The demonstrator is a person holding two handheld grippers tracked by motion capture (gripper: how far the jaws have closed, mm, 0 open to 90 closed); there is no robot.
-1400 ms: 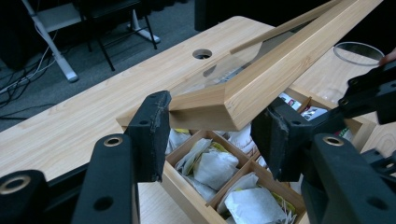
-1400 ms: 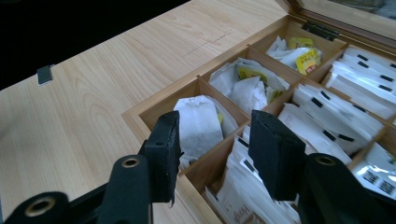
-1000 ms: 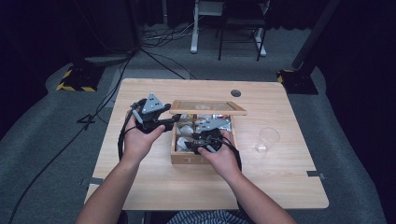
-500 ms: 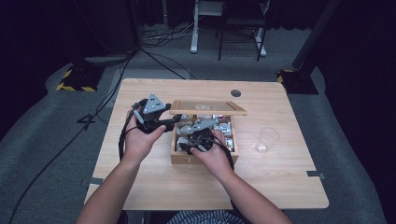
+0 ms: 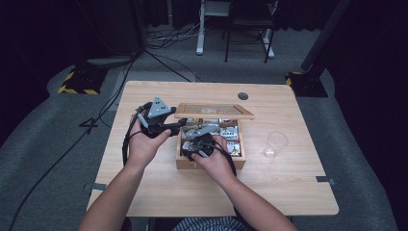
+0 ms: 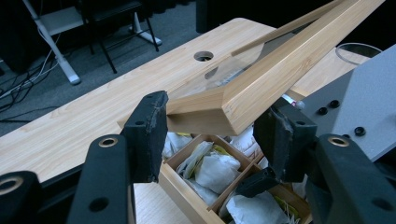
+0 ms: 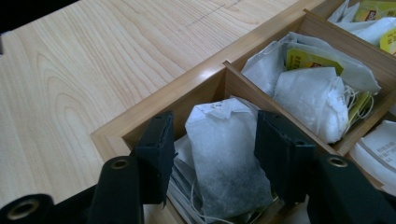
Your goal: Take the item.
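A wooden tea box (image 5: 185, 163) with several compartments of tea bags stands mid-table. Its glass-paned lid (image 5: 214, 111) is lifted and tilted up over the back of the box. My left gripper (image 5: 179, 124) is shut on the lid's left corner; in the left gripper view the lid (image 6: 289, 60) sits between the pads of the left gripper (image 6: 215, 109). My right gripper (image 7: 212, 126) reaches down into the near-left compartment, its jaws on either side of a white tea bag (image 7: 224, 158). Those jaws have just been opening and do not press on the bag.
A clear plastic cup (image 5: 277, 143) stands on the table (image 5: 159, 192) to the right of the box. A round cable hole (image 5: 243, 96) lies near the far edge. Other compartments hold white and yellow-tagged tea bags (image 7: 308, 79). Chair and desk legs stand on the floor beyond.
My right hand has moved left and down into the box's near-left compartment. The left hand and the raised lid have stayed where they were.
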